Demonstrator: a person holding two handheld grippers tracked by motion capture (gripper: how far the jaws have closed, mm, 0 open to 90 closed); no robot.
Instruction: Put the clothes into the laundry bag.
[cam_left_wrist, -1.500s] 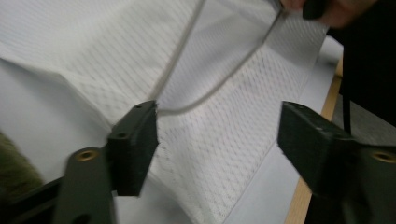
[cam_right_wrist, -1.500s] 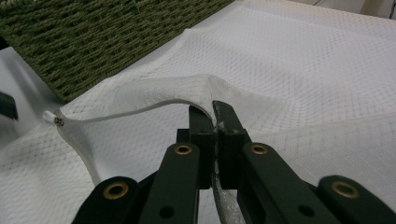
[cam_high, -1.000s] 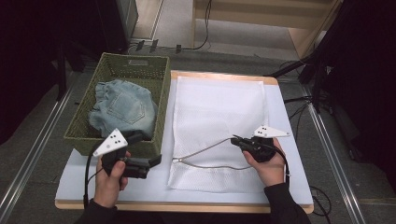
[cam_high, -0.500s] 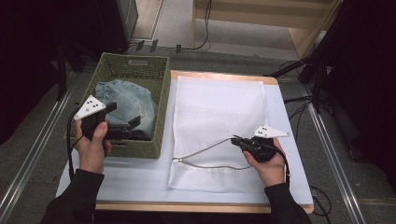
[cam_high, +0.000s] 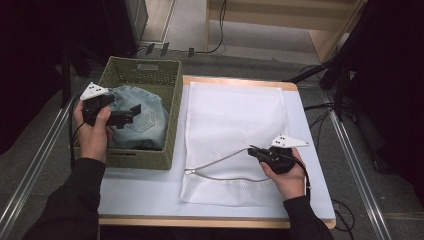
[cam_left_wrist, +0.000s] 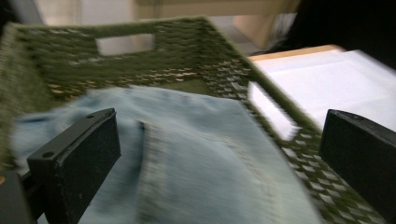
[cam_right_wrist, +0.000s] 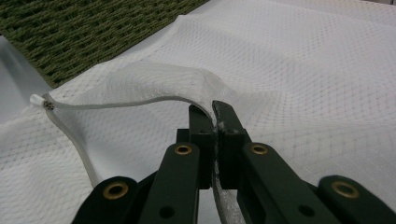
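A white mesh laundry bag (cam_high: 235, 125) lies flat on the table, its zipped mouth edge (cam_high: 220, 161) lifted near the front. My right gripper (cam_high: 256, 150) is shut on that upper edge of the mesh bag (cam_right_wrist: 299, 70), holding the mouth up. A green woven basket (cam_high: 172, 107) stands at the left with folded light-blue jeans (cam_high: 142, 122) inside. Over the jeans (cam_left_wrist: 196, 154) hovers my left gripper (cam_high: 131, 114), jaws wide open, nothing between them; the basket wall (cam_left_wrist: 187, 51) rises behind.
The table (cam_high: 140, 187) has a pale blue top with a wooden rim. Cables (cam_high: 320, 75) run across the floor beyond the far edge. A metal rail (cam_high: 35, 165) runs along the left side.
My left gripper has risen from the table's front left and moved away over the basket, now above the jeans. The right gripper has kept its hold and place.
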